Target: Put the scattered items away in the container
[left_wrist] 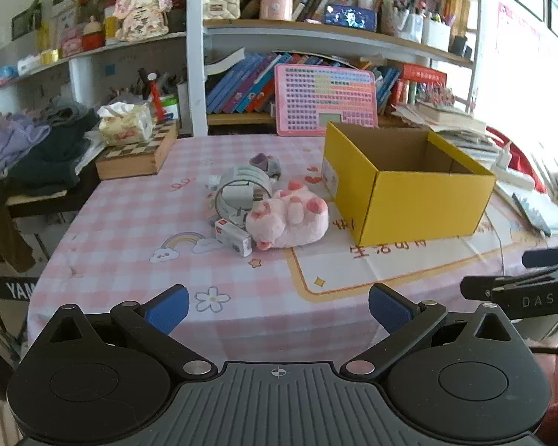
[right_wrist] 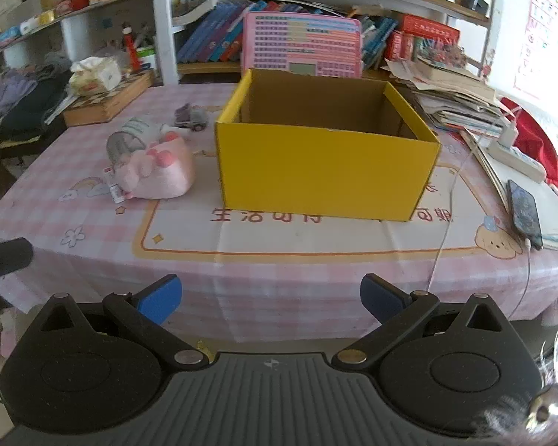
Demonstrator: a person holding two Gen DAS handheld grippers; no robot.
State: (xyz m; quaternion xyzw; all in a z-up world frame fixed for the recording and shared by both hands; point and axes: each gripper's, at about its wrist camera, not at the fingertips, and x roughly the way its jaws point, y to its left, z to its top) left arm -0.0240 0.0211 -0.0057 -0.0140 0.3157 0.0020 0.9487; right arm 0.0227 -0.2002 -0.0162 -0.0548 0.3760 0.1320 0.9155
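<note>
Yellow box [left_wrist: 409,189], the container for this task, stands open-topped on the pink checked tablecloth [left_wrist: 130,230], right of centre in the left wrist view and dead centre in the right wrist view. No item shows in the part of its interior that either view reveals; the near part of its floor is hidden behind the front wall.

Scattered items lie in one cluster, centre of the left wrist view and just left of the box:
- pink plush paw slipper [left_wrist: 290,219], nearest the box but not touching it;
- small white carton [left_wrist: 233,237], against the slipper's left side;
- tape roll [left_wrist: 241,189], behind the slipper, with a white block seen through its ring;
- small grey-purple toy [left_wrist: 266,163], farthest back.
How the tape roll and carton bear on each other cannot be judged.

Left gripper [left_wrist: 278,310], lower centre of its own view, has its blue pads spread wide with nothing between them. Right gripper [right_wrist: 271,301] is likewise spread wide and empty, facing the box's front wall. Both sit short of the table's near edge.

Assessment: the work appears to be at its start, with no pick yet made. The left gripper faces the cluster more directly. A reasonable first move is an advance over the cloth to the slipper, as the bulkiest and most exposed piece. Being soft, it should compress under the pads, so a deep bite is advisable. The carton beside it may be nudged.
</note>
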